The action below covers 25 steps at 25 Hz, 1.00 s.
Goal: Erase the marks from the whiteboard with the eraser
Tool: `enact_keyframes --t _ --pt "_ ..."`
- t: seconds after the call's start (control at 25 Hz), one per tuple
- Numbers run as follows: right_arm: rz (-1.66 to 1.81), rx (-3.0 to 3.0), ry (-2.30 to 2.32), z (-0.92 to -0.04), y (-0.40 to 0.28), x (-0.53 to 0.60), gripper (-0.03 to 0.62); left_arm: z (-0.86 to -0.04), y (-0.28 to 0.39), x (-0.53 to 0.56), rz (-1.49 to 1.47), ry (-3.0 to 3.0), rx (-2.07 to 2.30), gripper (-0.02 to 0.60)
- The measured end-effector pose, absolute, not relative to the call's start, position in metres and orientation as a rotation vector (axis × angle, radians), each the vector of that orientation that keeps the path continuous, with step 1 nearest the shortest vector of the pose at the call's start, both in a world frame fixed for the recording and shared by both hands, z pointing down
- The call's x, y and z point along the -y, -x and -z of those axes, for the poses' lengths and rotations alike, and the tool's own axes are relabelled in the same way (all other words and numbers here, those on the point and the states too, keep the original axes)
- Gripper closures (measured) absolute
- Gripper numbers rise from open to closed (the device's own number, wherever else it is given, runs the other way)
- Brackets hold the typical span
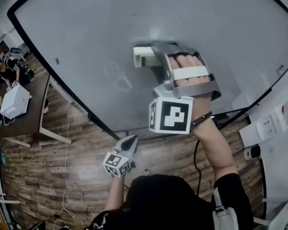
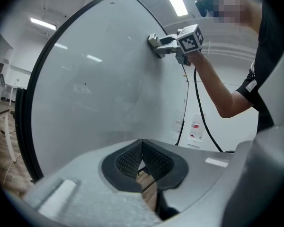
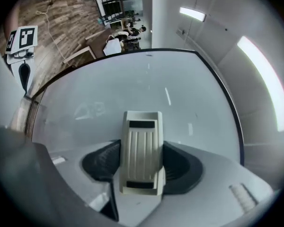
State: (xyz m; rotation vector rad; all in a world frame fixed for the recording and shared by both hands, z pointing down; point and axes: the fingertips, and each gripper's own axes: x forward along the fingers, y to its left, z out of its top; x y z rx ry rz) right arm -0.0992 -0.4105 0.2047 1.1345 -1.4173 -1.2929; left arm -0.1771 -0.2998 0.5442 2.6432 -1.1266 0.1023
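The large whiteboard (image 1: 86,28) fills the upper head view. Faint leftover marks (image 1: 117,78) show on it left of and below the eraser, and appear again as faint marks (image 3: 90,110) in the right gripper view. My right gripper (image 1: 151,57) is shut on the white ribbed eraser (image 1: 143,56) and holds it against the board. The eraser (image 3: 142,150) sits upright between the dark pads. My left gripper (image 1: 129,142) hangs low below the board's bottom frame, shut with nothing in it; its pads (image 2: 154,162) meet. From there the eraser (image 2: 154,42) is seen on the board.
A wooden desk (image 1: 31,114) with a white box (image 1: 14,101) stands at the far left on the plank floor (image 1: 62,176). A thin cable (image 1: 67,143) trails across the floor. Wall sockets (image 1: 266,125) sit right of the board, near its black frame (image 1: 72,97).
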Motion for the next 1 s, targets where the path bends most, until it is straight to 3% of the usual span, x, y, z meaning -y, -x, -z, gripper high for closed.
enact_keyframes --t 0.28,0.76,1.0 --pt "1.166 1.456 -1.354 -0.169 0.030 0.416 0.341 -0.543 0.156 0.298 -0.120 -2.679 1.067 0.571" --pt "1.290 1.487 -1.085 -0.231 0.136 0.405 0.341 -0.546 0.176 0.286 -0.106 -2.632 1.143 0.572" --pt "1.295 1.498 -1.030 -0.244 0.153 0.404 0.341 -0.547 0.186 0.282 -0.104 -2.617 1.161 0.571"
